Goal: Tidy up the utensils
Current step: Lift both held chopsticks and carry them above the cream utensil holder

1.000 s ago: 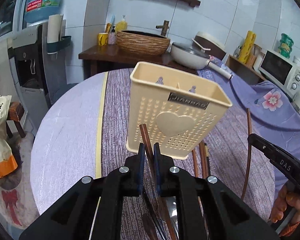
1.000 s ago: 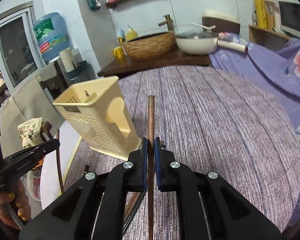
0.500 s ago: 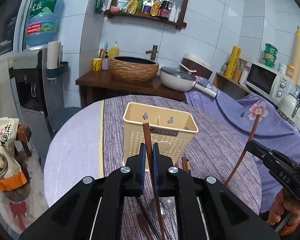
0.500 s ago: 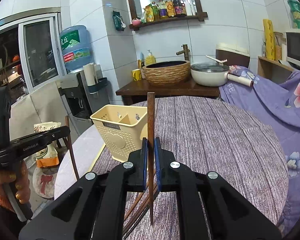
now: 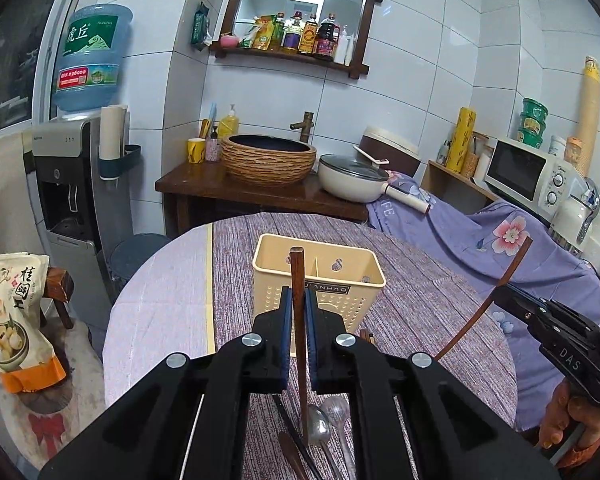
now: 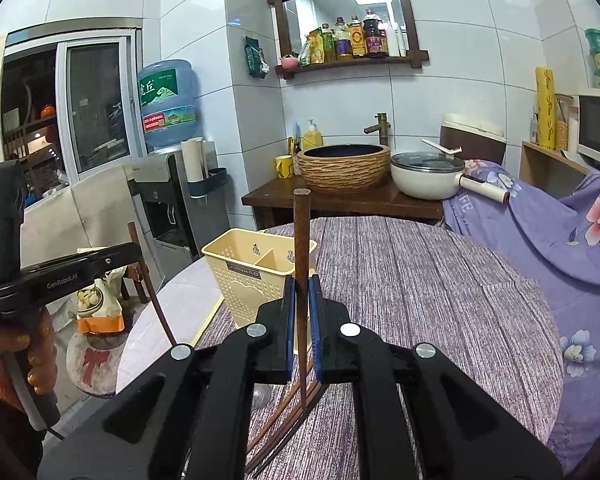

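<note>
The left gripper is clamped on a brown chopstick that stands nearly upright between its blue pads, the blunt top rising in front of the cream holder and the thin tip hanging down over the spoons lying on the counter on the near side of the holder. The right gripper is likewise closed on a second chopstick, held upright with its tip pointing down above loose chopsticks that lie on the counter in front of the holder. The holder stands upright on the striped cloth near the counter's left edge, open at the top, with a partition splitting it into compartments; from the right wrist view both look empty as far as can be seen. In the left wrist view the right gripper shows off to the holder's right, its chopstick tilted. In the right wrist view the left gripper shows to the holder's left, beyond the counter's edge, its chopstick slanting down. A basin and a pan sit on a wooden stand well behind the holder
</note>
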